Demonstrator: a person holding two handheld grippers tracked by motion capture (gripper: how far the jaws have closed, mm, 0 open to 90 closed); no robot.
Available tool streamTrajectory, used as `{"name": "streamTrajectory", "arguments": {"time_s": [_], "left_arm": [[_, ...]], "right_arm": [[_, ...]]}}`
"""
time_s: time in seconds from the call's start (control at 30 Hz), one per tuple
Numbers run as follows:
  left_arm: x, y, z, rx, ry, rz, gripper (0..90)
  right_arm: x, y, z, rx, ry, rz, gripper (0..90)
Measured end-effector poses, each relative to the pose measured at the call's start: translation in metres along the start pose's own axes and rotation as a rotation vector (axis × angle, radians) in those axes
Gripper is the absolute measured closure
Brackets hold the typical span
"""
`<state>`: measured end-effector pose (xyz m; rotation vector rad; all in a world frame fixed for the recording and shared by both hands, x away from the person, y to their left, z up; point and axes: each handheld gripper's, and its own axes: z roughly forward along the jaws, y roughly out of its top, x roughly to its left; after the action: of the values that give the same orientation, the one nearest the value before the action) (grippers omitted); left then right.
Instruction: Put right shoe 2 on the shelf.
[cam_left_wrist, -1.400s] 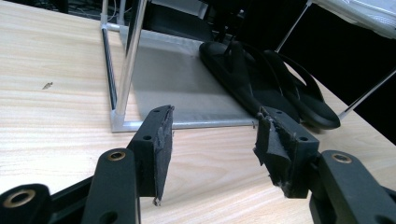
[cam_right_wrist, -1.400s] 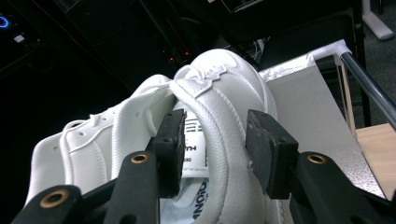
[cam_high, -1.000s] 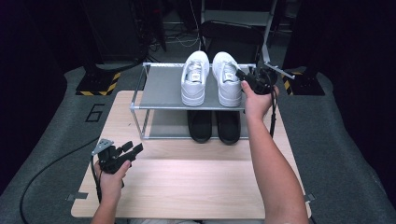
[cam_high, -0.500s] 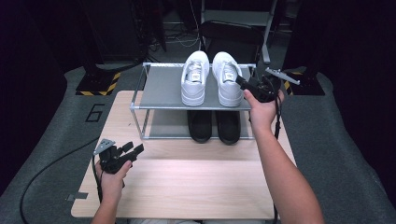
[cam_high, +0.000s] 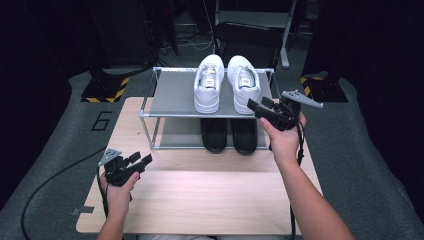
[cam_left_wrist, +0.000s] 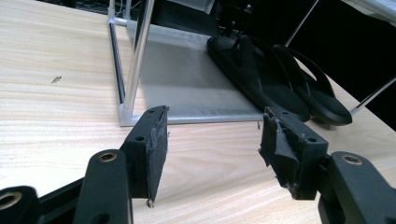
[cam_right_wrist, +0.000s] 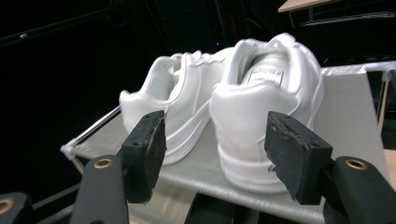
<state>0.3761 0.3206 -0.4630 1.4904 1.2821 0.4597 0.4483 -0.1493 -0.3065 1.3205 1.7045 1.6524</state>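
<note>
Right gripper (cam_high: 256, 107) had just opened wide, empty, beside the white sneakers (cam_high: 227, 82); left gripper (cam_high: 140, 162) gaped empty too

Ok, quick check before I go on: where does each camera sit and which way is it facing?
High view: above the person's side, looking forward and down on the table; both forearms, left gripper and right gripper show.
Left gripper view: low over the table, looking along its open jaws at the rack and black sandals.
Right gripper view: beside the rack's top shelf, looking along its open jaws at the white sneakers.
Shared: the rack and the sneakers appear in both the high and right gripper views.
</note>
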Motion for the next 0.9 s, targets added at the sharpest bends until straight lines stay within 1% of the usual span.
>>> {"name": "streamTrajectory", "arguments": {"time_s": [0.07, 0.1, 0.13, 0.17, 0.23, 0.27, 0.3, 0.33, 0.37, 0.4, 0.53, 0.57, 0.6, 0.63, 0.67, 0.73, 0.77, 0.8, 0.83, 0.9], "left_arm": [[0.000, 0.000, 0.000, -0.004, -0.001, 0.000, 41.3], [0.000, 0.000, 0.000, 0.000, 0.000, 0.000, 41.3], [0.001, 0.000, 0.000, 0.003, -0.002, 0.001, 41.3], [0.001, 0.000, 0.000, 0.003, -0.002, 0.001, 41.3], [0.001, 0.000, 0.000, 0.006, 0.000, 0.003, 41.3], [0.001, 0.000, 0.000, 0.001, 0.001, 0.004, 41.4], [0.000, -0.001, 0.001, -0.006, 0.004, 0.004, 41.4], [0.000, -0.001, 0.000, -0.004, 0.003, 0.004, 41.3], [0.000, -0.001, 0.000, -0.004, 0.003, 0.004, 41.3], [0.000, -0.001, 0.000, -0.003, 0.005, 0.006, 41.4], [0.000, -0.001, 0.000, -0.001, 0.006, 0.005, 41.3], [0.000, -0.001, 0.000, -0.001, 0.007, 0.006, 41.3], [0.001, -0.001, 0.000, 0.004, 0.005, 0.009, 41.3], [0.001, -0.001, 0.000, 0.005, 0.006, 0.009, 41.4], [0.000, -0.001, 0.000, 0.007, 0.008, 0.007, 41.4], [0.000, -0.001, 0.000, 0.004, 0.009, 0.009, 41.3], [0.000, -0.001, 0.000, 0.004, 0.009, 0.009, 41.4], [0.000, -0.001, 0.000, 0.004, 0.009, 0.008, 41.4], [0.001, -0.001, 0.000, 0.002, 0.010, 0.007, 41.4], [0.001, -0.001, 0.000, 0.003, 0.010, 0.008, 41.3]], "right_arm": [[0.002, -0.004, -0.002, 0.005, 0.002, -0.002, 38.1], [0.003, -0.009, -0.004, 0.009, 0.002, -0.013, 38.1], [0.005, -0.017, -0.006, 0.012, 0.002, -0.028, 38.1], [0.005, -0.017, -0.006, 0.012, 0.002, -0.028, 38.1], [0.006, -0.027, -0.008, 0.018, -0.006, -0.034, 38.1], [0.006, -0.038, -0.009, 0.019, -0.019, -0.048, 38.2], [0.006, -0.038, -0.009, 0.019, -0.019, -0.048, 38.2], [0.004, -0.048, -0.009, 0.031, -0.025, -0.047, 38.3], [0.004, -0.048, -0.009, 0.031, -0.025, -0.047, 38.3], [0.002, -0.058, -0.010, 0.029, -0.030, -0.043, 38.3], [-0.002, -0.078, -0.014, 0.032, -0.046, -0.045, 38.3], [-0.002, -0.078, -0.014, 0.032, -0.046, -0.045, 38.3], [-0.003, -0.082, -0.014, 0.035, -0.050, -0.046, 38.3], [-0.004, -0.088, -0.015, 0.053, -0.049, -0.048, 38.3], [-0.006, -0.099, -0.018, 0.056, -0.065, -0.045, 38.3], [-0.006, -0.107, -0.020, 0.069, -0.074, -0.054, 38.3], [-0.006, -0.107, -0.020, 0.069, -0.074, -0.054, 38.3], [-0.005, -0.118, -0.023, 0.075, -0.080, -0.068, 38.3], [-0.005, -0.123, -0.025, 0.077, -0.082, -0.074, 38.2], [-0.006, -0.130, -0.027, 0.088, -0.076, -0.069, 38.3]]}}
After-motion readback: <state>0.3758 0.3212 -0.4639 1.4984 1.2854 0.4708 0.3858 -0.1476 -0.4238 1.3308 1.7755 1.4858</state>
